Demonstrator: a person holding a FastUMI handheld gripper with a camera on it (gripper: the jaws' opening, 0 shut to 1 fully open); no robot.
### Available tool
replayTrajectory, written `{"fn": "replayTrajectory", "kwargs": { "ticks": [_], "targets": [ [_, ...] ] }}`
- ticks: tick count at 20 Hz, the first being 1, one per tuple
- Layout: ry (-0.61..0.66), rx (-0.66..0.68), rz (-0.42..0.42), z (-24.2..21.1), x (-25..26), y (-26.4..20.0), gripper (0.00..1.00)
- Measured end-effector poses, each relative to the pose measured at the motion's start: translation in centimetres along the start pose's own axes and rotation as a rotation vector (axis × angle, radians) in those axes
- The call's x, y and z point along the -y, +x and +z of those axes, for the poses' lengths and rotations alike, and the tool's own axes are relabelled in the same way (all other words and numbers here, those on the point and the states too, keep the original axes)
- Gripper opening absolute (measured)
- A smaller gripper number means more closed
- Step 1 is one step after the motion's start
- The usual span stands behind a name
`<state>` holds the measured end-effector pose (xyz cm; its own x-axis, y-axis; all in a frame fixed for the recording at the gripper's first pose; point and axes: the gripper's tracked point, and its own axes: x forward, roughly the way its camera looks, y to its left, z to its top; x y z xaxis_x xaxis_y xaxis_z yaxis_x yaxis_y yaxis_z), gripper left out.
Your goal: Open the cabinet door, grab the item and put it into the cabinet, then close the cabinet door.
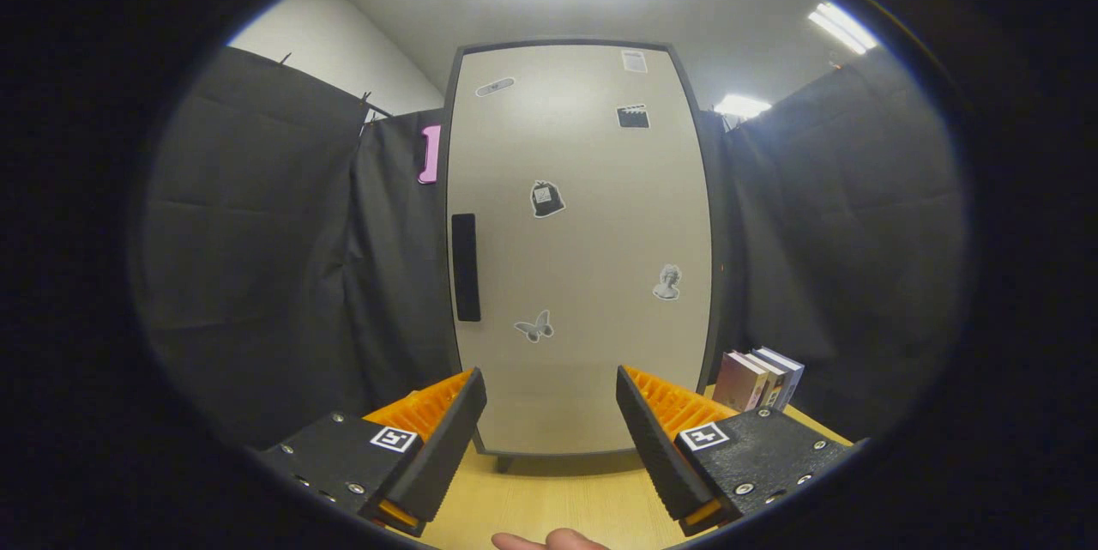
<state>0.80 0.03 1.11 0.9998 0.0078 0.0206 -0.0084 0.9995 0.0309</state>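
Facing the cabinet (579,250) square on, the tool (549,421) hangs above the desk (558,503) with its fingers spread wide and nothing between them. The door (592,344) is shut, so the first step, opening it, is not yet done. The cabinet stands at the far edge of the desk, beyond the fingers, its front dotted with small stickers. A dark vertical handle (465,267) sits near the door's left edge, about mid-height, ahead of the left finger and above it.

The item is most likely one of the books (759,378), which stand upright in a short row at the desk's far right, just beside the cabinet's lower right corner and beyond the right finger. A fingertip (549,540) shows at the near edge of the desk.

The door looks stiff and flat, probably light on its hinges; the handle seems the one place to take hold, since the smooth panel offers nothing to pinch. Whether it is a raised bar or a recess I cannot tell. The books look rigid and fairly light, with smooth covers that may slip; pinching one across its covers near the top should hold it, though close neighbours may crowd the fingers.
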Motion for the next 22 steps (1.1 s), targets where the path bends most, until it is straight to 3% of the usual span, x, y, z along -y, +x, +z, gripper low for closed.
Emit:
{"fn": "replayTrajectory", "kwargs": {
  "ticks": [22],
  "targets": [
    [0.0,-0.017,-0.024,0.2,1.0,1.3,0.95]
  ]
}}
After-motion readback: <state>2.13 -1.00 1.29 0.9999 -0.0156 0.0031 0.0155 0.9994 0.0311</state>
